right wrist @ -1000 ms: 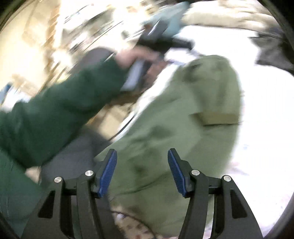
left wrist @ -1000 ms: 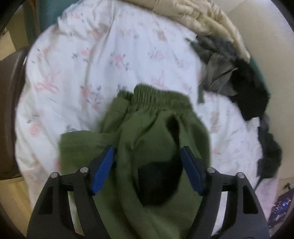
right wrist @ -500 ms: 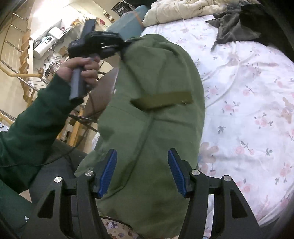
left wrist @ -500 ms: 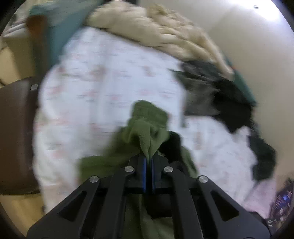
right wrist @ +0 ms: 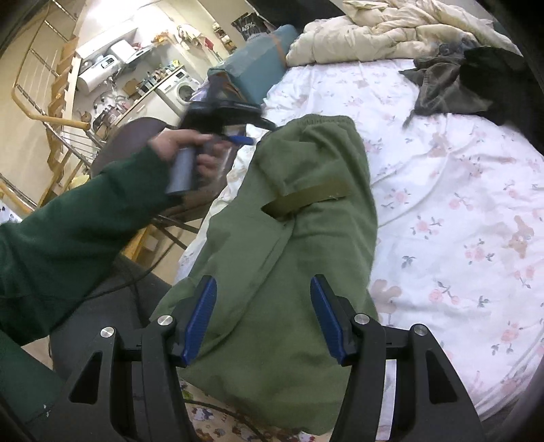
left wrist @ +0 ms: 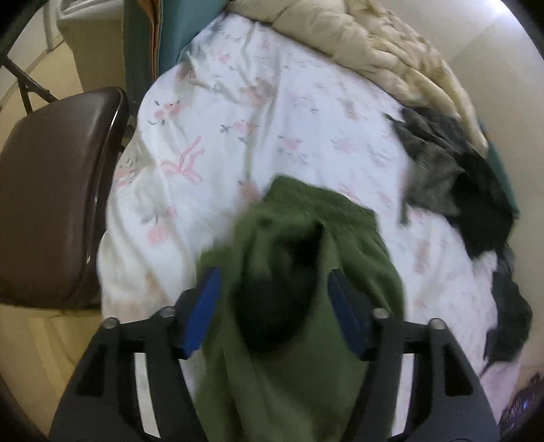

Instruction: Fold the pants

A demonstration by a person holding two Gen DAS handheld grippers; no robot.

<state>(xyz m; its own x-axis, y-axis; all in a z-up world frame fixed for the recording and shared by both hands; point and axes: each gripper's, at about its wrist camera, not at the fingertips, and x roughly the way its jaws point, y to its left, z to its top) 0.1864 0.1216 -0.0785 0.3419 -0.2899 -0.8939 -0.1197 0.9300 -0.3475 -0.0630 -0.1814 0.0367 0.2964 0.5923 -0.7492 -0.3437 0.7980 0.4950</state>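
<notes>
The olive green pants lie lengthwise over the bed's edge, waistband at the far end, a pocket flap showing. In the left wrist view the pants are blurred, with a dark opening in the cloth. My left gripper hangs above them and its jaws are opening, with cloth below the gap and neither pad touching it. The right wrist view shows the left gripper in a hand beside the waistband. My right gripper stands open over the leg part, pads off the cloth.
A white flowered sheet covers the bed. A beige duvet and a heap of dark clothes lie at its far side. A brown chair stands left of the bed. A green sleeve crosses the left.
Half a second ago the left gripper was shut on the waistband and held it up. Now its jaws stand apart and the pants have dropped onto the bed. The right gripper stayed open.
</notes>
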